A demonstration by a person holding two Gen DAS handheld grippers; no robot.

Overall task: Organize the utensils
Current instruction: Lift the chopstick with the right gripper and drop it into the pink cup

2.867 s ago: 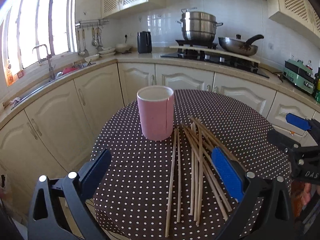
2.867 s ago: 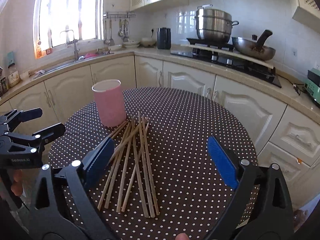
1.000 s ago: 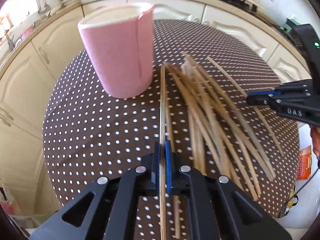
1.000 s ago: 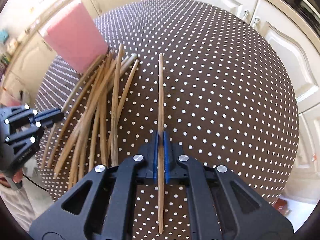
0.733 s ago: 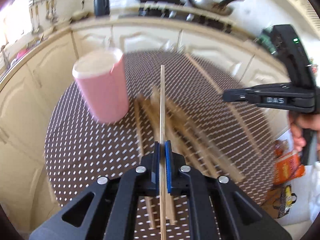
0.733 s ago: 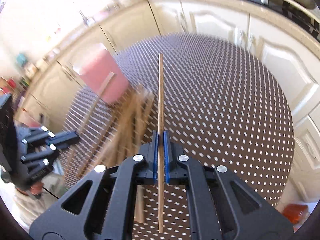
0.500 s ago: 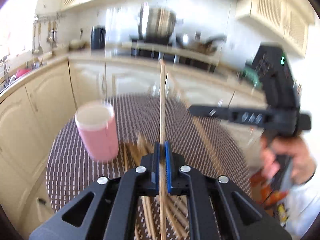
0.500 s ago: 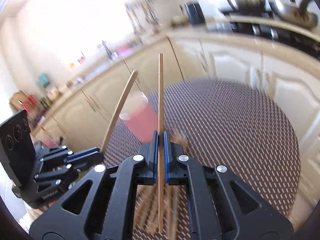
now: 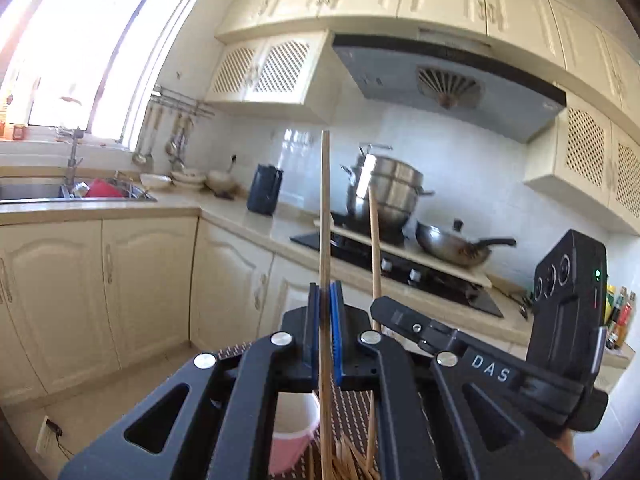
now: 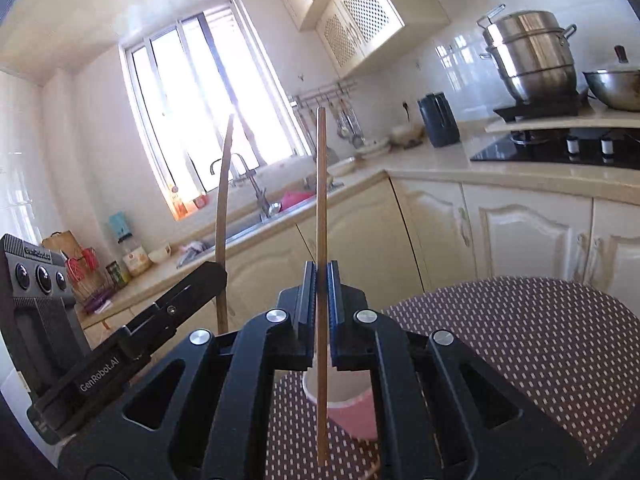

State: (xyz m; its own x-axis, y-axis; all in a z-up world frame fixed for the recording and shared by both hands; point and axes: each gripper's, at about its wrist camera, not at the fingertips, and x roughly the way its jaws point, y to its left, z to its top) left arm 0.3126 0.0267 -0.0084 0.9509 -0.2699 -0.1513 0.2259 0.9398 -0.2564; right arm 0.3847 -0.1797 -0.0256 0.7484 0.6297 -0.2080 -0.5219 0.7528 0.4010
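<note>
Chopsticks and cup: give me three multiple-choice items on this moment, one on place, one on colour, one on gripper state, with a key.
1. Where is the cup in the right wrist view?
A. On the dotted table, below the raised gripper
B. In the sink
C. On the stove

2. What colour is the cup's outside?
A. Green
B. Pink
C. Black

3. How does the left gripper stand?
A. Wide open, empty
B. Shut on a spoon
C. Shut on a chopstick

Key: 1 A, it sits on the cloth under the right gripper. 2 B, its wall is pink. 3 C, the blue pads clamp the stick, which points upward; the right gripper holds another chopstick likewise.
</note>
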